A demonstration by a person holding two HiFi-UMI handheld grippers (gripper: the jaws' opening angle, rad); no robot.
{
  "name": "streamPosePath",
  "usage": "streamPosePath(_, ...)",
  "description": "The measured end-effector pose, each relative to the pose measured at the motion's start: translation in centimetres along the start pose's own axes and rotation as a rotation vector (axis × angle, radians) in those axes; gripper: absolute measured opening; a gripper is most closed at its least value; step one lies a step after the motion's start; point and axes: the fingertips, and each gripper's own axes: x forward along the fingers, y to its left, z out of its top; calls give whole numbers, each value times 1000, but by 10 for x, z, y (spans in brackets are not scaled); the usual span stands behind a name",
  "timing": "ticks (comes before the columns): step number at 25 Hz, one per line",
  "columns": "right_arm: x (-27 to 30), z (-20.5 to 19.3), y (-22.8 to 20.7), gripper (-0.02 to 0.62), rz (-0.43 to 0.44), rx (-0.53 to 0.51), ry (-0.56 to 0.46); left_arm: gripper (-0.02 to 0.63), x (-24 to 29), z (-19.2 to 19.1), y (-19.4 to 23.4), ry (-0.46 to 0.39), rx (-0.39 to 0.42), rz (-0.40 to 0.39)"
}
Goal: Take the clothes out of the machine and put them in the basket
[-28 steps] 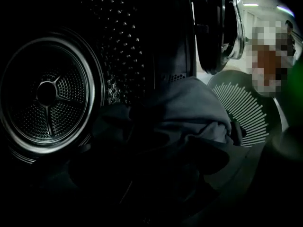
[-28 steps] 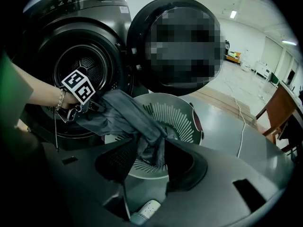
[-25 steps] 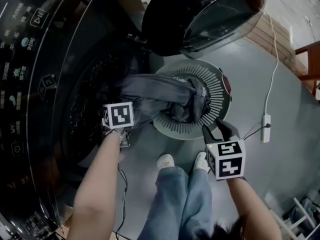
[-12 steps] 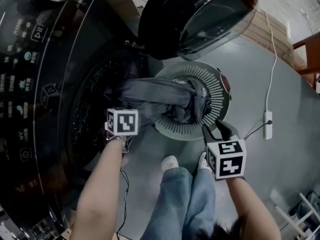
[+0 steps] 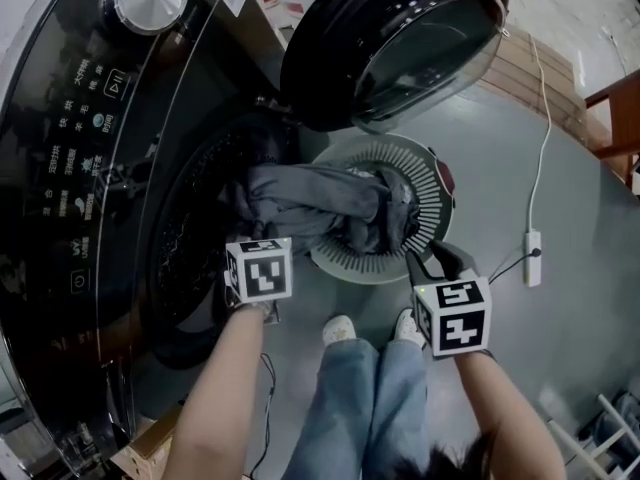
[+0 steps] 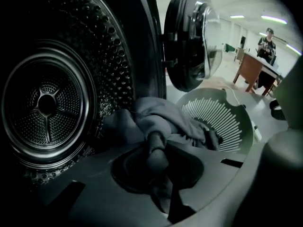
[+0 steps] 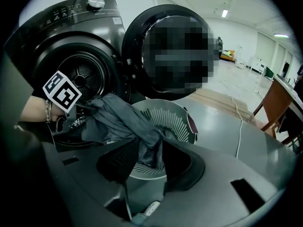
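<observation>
One grey garment (image 5: pixel 310 193) stretches from the machine (image 5: pixel 90 168) to the basket (image 5: pixel 436 203). Left gripper (image 6: pixel 156 148) fingers, just closed, pinch its fold; right gripper (image 7: pixel 147 148) fingers clamp its end above the basket. Uneven pulling may slip it beside the basket.

print: white labels on control panel (image 5: pixel 85 158), too small to read | sign: play/pause symbol (image 5: pixel 117 83)

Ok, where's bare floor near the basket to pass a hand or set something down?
Bare floor runs right of the basket, out to the power strip and its cable. Crowded: the grey garment spans from the drum into the basket, the open door stands at the basket's far rim, and the person's shoes stand at its near rim.
</observation>
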Motion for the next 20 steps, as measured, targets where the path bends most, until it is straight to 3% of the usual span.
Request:
streamPosePath(12, -28, 6, -22, 149, 4, -32, -13, 44, -67, 52, -106, -149, -27, -198)
streamPosePath(20, -51, 20, -40, 147, -7, -34, -50, 44, -106, 86, -157, -214, 1, -290)
